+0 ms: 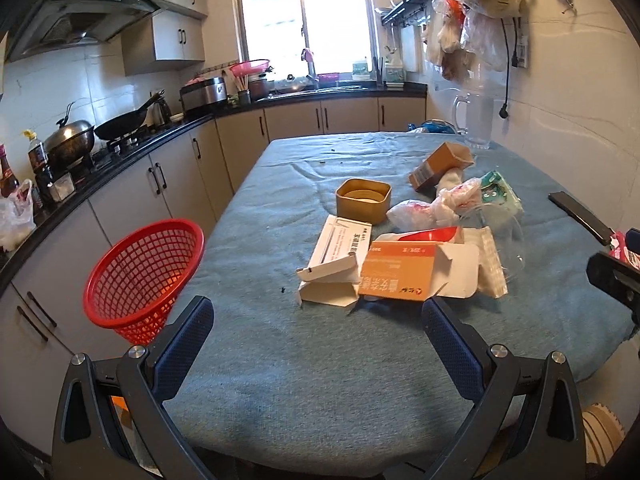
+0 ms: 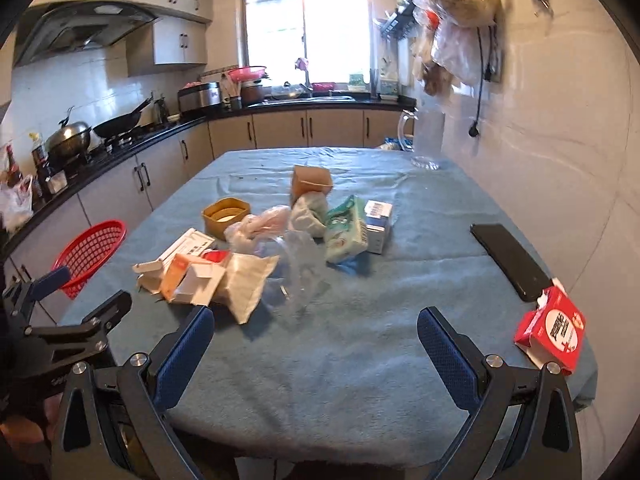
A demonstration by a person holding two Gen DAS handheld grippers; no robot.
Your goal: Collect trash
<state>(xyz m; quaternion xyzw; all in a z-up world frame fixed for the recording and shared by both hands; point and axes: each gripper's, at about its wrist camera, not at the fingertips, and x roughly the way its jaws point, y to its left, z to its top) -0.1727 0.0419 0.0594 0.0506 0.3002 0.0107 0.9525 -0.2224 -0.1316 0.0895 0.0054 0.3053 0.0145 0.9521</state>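
The print on the orange carton (image 1: 394, 270) and the white carton (image 1: 340, 250) is too small to read. The clear plastic cup (image 2: 300, 264) is blurred, its outline hard to trace against the worktop (image 2: 360, 360). The red basket (image 2: 90, 250) is partly hidden behind the worktop edge. The hanging bags (image 2: 456, 12) smear together, contents unclear. The red box (image 1: 622, 246) is cut off at the picture's right edge.
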